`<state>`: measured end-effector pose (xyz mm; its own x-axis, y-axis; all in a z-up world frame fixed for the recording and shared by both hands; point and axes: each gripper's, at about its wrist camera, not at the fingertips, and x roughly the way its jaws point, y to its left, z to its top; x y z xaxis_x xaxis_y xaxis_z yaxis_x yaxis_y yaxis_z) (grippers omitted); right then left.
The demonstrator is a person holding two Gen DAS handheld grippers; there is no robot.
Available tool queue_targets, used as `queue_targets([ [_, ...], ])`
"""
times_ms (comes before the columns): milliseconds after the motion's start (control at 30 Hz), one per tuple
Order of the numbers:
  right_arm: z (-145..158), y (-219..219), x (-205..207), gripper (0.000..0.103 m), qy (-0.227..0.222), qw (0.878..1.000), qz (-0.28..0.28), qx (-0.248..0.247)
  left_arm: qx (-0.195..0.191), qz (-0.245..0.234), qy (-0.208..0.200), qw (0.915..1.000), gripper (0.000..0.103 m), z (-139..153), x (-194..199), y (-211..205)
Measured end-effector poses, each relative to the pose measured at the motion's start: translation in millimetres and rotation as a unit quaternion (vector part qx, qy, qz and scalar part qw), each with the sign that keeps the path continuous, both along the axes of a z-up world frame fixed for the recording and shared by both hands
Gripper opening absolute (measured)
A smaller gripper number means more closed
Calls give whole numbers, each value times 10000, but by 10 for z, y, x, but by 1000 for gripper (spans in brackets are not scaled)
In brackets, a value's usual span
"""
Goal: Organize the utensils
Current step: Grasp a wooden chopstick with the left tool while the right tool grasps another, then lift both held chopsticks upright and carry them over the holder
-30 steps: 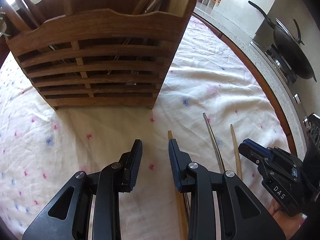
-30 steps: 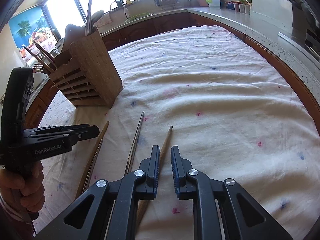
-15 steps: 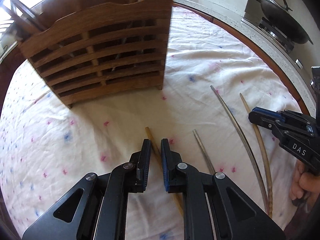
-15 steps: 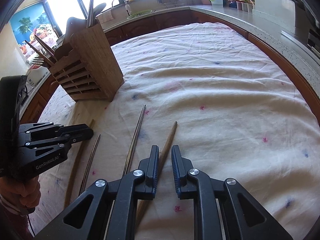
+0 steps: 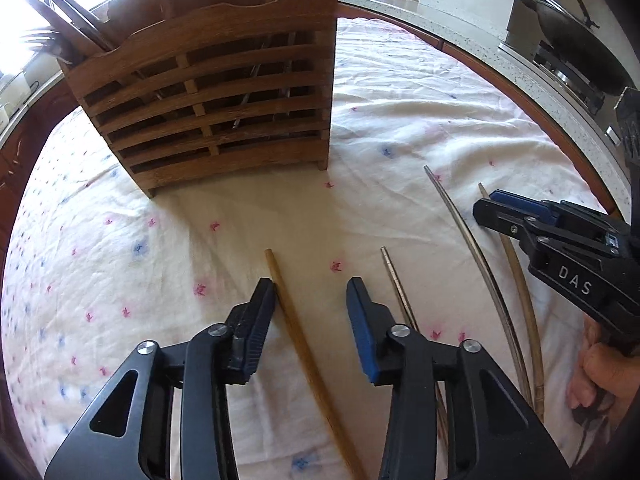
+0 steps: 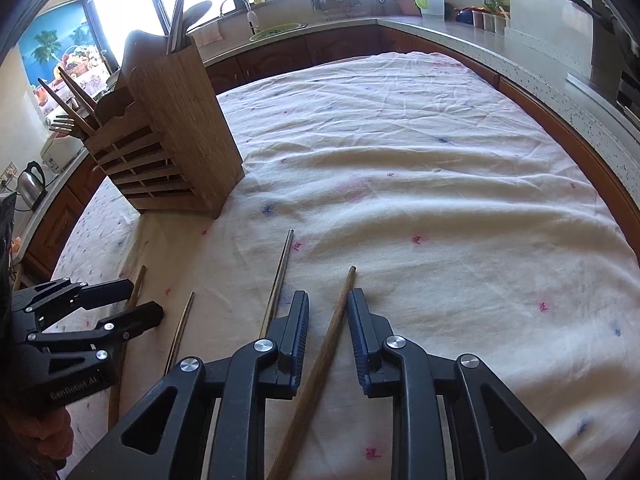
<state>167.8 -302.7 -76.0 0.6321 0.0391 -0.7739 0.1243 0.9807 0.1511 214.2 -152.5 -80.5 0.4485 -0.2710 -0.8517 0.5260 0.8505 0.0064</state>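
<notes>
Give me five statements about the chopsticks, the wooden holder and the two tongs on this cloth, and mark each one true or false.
1. Four chopsticks lie on the cloth. True.
2. The left tongs are clamped shut on a metal chopstick. False: they have just been opening, and a wooden chopstick lies loose between their jaws, close by one of them.
3. The wooden holder stands upright with utensils in it. True.
4. The right tongs straddle a wooden chopstick without pinching it. True; their jaws have just been opening.
5. The two metal chopsticks are already in the holder. False: both lie on the cloth, between the two wooden ones.
</notes>
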Motion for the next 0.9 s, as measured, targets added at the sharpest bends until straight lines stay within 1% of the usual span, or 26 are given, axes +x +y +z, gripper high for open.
queue_targets([
  [33, -1, 2, 10, 22, -9, 10000, 5, -28, 0, -4, -26, 10000, 18, 3, 0, 0],
  [67, 1, 8, 15, 18, -1, 10000, 9, -94, -9, -3, -34, 10000, 11, 3, 5, 15],
  [100, 2, 13, 18, 15, 16, 9998, -13, -189, -63, -3, 7, 10000, 8, 5, 14, 33],
  [133, 2, 1, 17, 10, 8, 9999, -20, -152, -134, 9, 57, 9999, 6, 21, 15, 91],
  [267, 32, -76, -46, 7, -68, 9995, -35, 292, -280, 111, 79, 9995, 5, 99, -5, 350],
  [300, 62, -76, -77, 7, -136, 9991, -7, 408, -371, 145, 81, 9992, 5, 135, -23, 407],
  [400, 224, -37, -184, 6, -343, 9983, 47, 478, -707, 241, 43, 9972, 5, 305, -92, 591],
  [600, 731, 68, -385, 5, -931, 9939, 249, 545, -1320, 359, -328, 9901, 5, 823, -270, 941],
  [767, 1204, 181, -530, 5, -1475, 9864, 442, 581, -1675, 412, -642, 9829, 5, 1192, -354, 1163],
  [900, 1515, 262, -629, 5, -1858, 9794, 559, 557, -1870, 467, -894, 9772, 5, 1425, -394, 1312],
])
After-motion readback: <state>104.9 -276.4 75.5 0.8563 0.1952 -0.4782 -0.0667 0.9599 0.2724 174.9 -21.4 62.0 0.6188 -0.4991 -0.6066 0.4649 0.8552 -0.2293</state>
